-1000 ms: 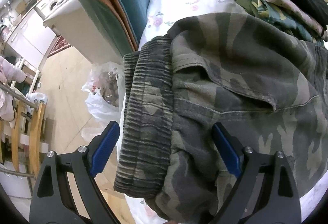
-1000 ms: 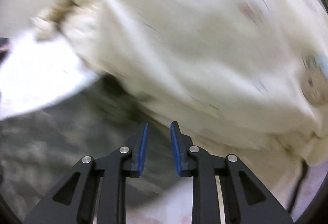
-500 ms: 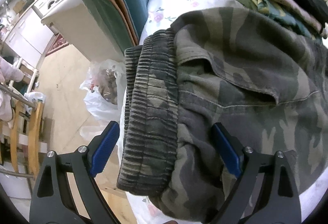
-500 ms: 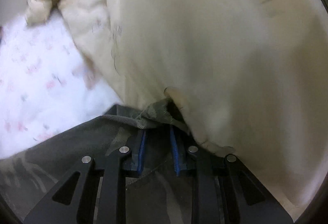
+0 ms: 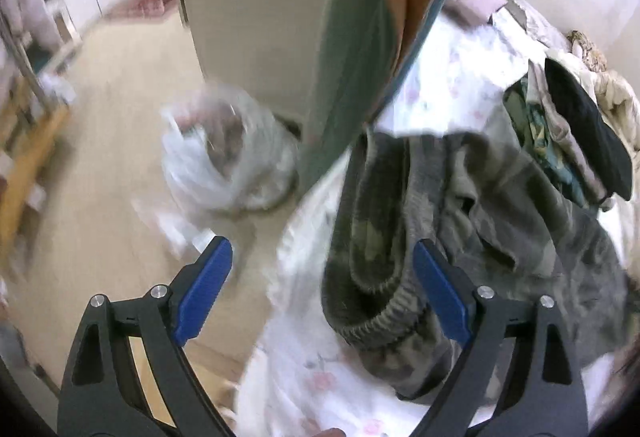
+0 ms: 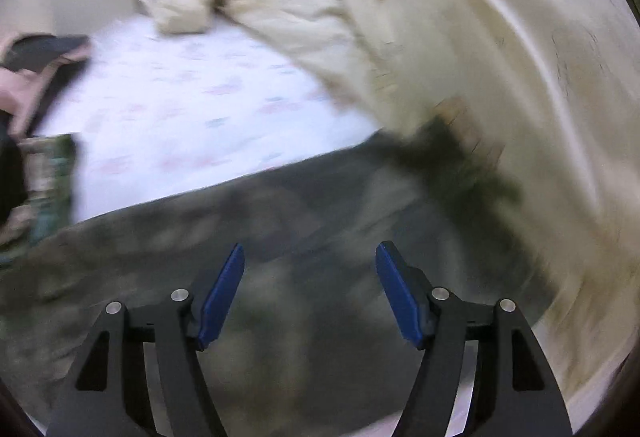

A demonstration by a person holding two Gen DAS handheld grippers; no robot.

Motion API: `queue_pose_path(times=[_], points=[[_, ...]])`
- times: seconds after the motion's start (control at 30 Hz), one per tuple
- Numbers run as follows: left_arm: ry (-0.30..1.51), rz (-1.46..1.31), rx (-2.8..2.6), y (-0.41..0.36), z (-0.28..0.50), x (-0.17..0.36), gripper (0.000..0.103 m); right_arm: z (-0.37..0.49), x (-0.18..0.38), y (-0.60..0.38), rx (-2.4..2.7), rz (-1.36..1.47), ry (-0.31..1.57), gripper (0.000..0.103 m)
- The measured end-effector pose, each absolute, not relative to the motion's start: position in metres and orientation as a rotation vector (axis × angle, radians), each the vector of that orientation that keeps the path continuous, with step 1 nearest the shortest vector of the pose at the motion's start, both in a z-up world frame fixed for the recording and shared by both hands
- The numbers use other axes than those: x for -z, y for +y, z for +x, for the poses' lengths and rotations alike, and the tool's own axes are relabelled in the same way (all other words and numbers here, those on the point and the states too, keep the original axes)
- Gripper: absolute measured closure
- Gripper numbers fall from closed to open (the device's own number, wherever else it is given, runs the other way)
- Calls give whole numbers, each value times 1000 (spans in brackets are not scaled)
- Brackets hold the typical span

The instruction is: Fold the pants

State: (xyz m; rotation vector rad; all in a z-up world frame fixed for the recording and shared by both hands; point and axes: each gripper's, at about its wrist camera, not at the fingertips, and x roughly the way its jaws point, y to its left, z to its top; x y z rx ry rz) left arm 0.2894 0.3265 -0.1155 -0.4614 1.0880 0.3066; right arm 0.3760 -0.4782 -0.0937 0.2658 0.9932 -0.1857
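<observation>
Camouflage pants [image 5: 500, 221] lie on a bed with a white floral sheet [image 5: 452, 77]. Their ribbed waistband [image 5: 372, 249] sits at the bed's edge, bunched and folded over. My left gripper [image 5: 322, 289] is open wide, just above the waistband, with its right finger over the cloth and its left finger over the floor. In the right wrist view the pants [image 6: 280, 229] spread blurred below my right gripper [image 6: 310, 285], which is open and holds nothing. The far end of the pants reaches under a cream duvet [image 6: 460, 37].
A pile of other clothes [image 5: 568, 141] lies on the bed beyond the pants. A teal and orange blanket [image 5: 372, 17] hangs at the bed's end. A white plastic bag [image 5: 224, 165] sits on the floor beside a white cabinet [image 5: 248, 21].
My right gripper has opened and let go of the pants leg, and pulled back from the duvet. My left gripper has swung left and back, so the waistband now lies to its right.
</observation>
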Motion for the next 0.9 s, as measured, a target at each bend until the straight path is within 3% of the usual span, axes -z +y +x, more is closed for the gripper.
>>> queue_pose_path(times=[0.23, 0.37, 0.4, 0.43, 0.5, 0.57, 0.67, 0.73, 0.9], points=[[1216, -552, -157, 296, 310, 165, 13, 284, 88, -388, -25, 368, 1010, 32], [1236, -507, -142, 296, 321, 184, 4, 235, 89, -370, -53, 321, 1028, 31], [1253, -519, -136, 296, 322, 189, 7, 230, 95, -369, -40, 306, 1038, 31], [1227, -533, -121, 296, 319, 189, 21, 227, 95, -366, -29, 298, 1048, 31], [1199, -386, -91, 273, 322, 175, 37, 227, 102, -367, -27, 299, 1069, 31], [1180, -219, -104, 247, 324, 161, 39, 231, 103, -369, -30, 305, 1064, 31], [1177, -324, -84, 253, 324, 158, 47, 237, 102, -373, -26, 329, 1053, 31], [1162, -404, -51, 268, 323, 159, 70, 238, 101, -373, -41, 335, 1047, 31], [1117, -445, 20, 275, 313, 153, 72, 236, 99, -378, -44, 333, 1050, 31]])
